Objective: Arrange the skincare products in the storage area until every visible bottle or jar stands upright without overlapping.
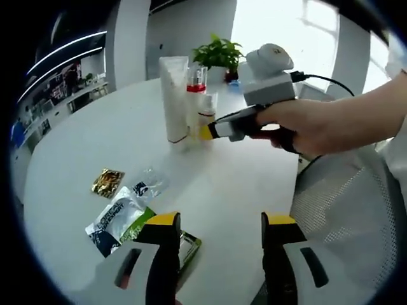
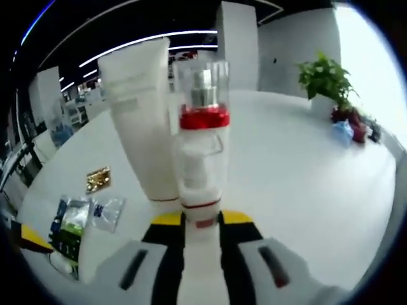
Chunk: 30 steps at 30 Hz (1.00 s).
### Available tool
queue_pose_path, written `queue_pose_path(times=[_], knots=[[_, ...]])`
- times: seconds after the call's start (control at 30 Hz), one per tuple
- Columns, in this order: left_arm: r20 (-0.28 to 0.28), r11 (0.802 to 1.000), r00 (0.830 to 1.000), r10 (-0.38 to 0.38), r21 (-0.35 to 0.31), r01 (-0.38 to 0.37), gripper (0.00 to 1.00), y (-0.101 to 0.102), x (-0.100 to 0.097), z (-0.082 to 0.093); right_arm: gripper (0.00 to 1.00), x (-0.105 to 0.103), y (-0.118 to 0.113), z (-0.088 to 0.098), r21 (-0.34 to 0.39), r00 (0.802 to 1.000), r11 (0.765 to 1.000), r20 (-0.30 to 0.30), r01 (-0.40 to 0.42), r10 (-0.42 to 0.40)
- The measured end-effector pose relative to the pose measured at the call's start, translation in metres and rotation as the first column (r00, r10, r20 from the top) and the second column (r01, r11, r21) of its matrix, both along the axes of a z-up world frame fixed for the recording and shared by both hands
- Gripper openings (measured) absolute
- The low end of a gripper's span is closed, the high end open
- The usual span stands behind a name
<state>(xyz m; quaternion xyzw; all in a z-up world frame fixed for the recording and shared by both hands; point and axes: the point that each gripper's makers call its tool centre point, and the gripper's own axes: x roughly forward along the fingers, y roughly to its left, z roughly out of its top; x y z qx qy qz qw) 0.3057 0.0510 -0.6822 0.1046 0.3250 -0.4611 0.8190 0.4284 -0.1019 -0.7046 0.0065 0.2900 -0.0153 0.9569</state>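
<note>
So the right gripper (image 2: 202,223) has its jaws clamped on the lower body of the pump bottle (image 2: 202,159), the clear one with the red band and silver pump under a see-through cap. The bottle stands upright, right in the middle of the right gripper view, rising straight up from between the yellow-tipped jaws. Just beside it, on its left and a bit behind, stands the white tube (image 2: 143,121), upright on its cap and very close to the bottle, maybe touching, can't really tell.

In the left gripper view the same cluster sits on the far part of the white table (image 1: 241,190): tube (image 1: 174,95), pump bottle (image 1: 196,105), and a smaller white bottle (image 1: 208,108) tucked next to them. The right gripper (image 1: 208,131) comes in from the right, held in a hand (image 1: 299,124), with its tip at the base of that group.

The left gripper (image 1: 218,238) hangs well apart from the bottles, jaws spread wide with nothing between them. Near its left jaw lie some flat sachets (image 1: 121,216) and a gold packet (image 1: 107,182). A potted plant (image 1: 219,56) sits at the far edge of the table.
</note>
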Motion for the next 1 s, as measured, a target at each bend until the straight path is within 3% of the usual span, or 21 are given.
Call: queue_pose_path(times=[0.37, 1.0], knots=[[-0.002, 1.000, 1.000, 0.012, 0.007, -0.012, 0.48, 0.004, 0.001, -0.001, 0.20, -0.004, -0.004, -0.001, 0.015, 0.999, 0.999, -0.005, 0.034, -0.034], [0.004, 1.000, 1.000, 0.005, 0.009, -0.005, 0.48, 0.002, 0.002, 0.001, 0.25, -0.010, 0.000, -0.005, -0.013, 0.999, 1.000, -0.031, 0.016, -0.016]])
